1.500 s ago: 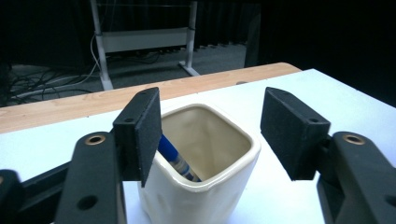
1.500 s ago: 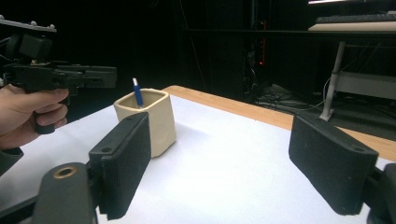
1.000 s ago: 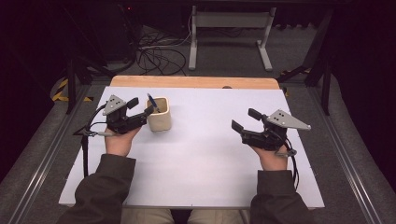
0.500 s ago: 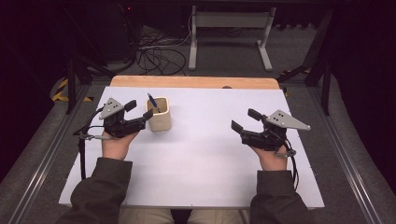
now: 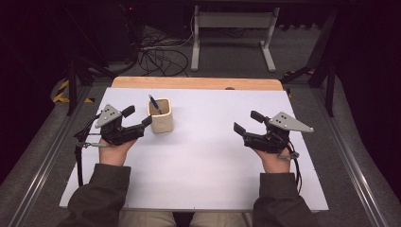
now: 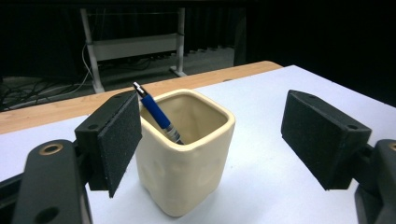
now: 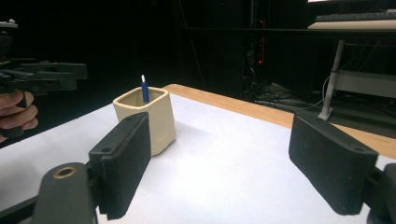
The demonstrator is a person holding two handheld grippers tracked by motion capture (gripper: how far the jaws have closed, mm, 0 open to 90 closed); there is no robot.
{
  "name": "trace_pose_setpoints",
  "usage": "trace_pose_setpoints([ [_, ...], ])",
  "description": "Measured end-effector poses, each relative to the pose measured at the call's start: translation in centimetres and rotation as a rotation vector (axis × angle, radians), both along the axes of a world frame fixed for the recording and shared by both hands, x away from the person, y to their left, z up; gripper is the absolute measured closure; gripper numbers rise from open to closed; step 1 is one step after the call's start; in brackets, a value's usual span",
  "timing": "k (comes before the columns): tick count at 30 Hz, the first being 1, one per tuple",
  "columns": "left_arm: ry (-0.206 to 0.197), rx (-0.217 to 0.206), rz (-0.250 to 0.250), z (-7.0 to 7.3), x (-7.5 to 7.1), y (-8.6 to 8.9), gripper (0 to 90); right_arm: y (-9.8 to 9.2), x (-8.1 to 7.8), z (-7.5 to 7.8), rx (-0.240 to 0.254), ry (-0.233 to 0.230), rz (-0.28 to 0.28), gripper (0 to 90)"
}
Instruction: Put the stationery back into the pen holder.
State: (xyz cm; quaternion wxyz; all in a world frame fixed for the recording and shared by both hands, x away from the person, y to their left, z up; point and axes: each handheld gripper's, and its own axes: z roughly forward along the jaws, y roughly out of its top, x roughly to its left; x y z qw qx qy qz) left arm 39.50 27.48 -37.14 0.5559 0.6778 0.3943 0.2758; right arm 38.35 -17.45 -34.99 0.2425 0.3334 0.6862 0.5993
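Note:
A cream square cup [image 5: 161,121] stands on the white table sheet [image 5: 208,165], left of the middle. A blue pen [image 5: 154,104] leans inside it, tip end up. My left gripper [image 5: 137,116] sits just left of the cup, open, and its jaws have just been opening with nothing pressed between them. In the left gripper view the cup [image 6: 187,158] and pen [image 6: 159,116] stand close ahead of the spread pads. My right gripper [image 5: 247,121] rests open at the right. From there the cup [image 7: 154,121] and pen [image 7: 145,91] show farther off, with the left gripper [image 7: 46,77] beyond.
A wooden board edge [image 5: 196,83] runs along the far side of the sheet. Behind the table are a white metal stand [image 5: 231,28] and loose cables [image 5: 161,52] on the floor. Metal rails [image 5: 42,165] flank the table.
The left gripper has drawn back a little from the cup's top toward the left and its jaws stand wider. The pen stays in the cup. The right gripper has not moved.

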Motion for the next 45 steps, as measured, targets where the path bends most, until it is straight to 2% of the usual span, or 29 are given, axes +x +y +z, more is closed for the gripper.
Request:
trace_pose_setpoints([
  [17, -0.019, -0.003, -0.003, 0.2, -2.0, 0.6, 19.7, 0.0, -0.1, 0.0, -0.001, -0.007, 0.000, 21.7],
  [38, -0.031, -0.010, -0.032, 0.8, -4.6, 0.9, 15.9, 0.0, -0.1, 0.0, -0.002, -0.010, -0.006, 21.7],
  [45, -0.036, -0.001, -0.034, 1.1, -5.3, 1.2, 14.6, 0.0, -0.2, -0.1, -0.007, -0.006, -0.011, 21.7],
])
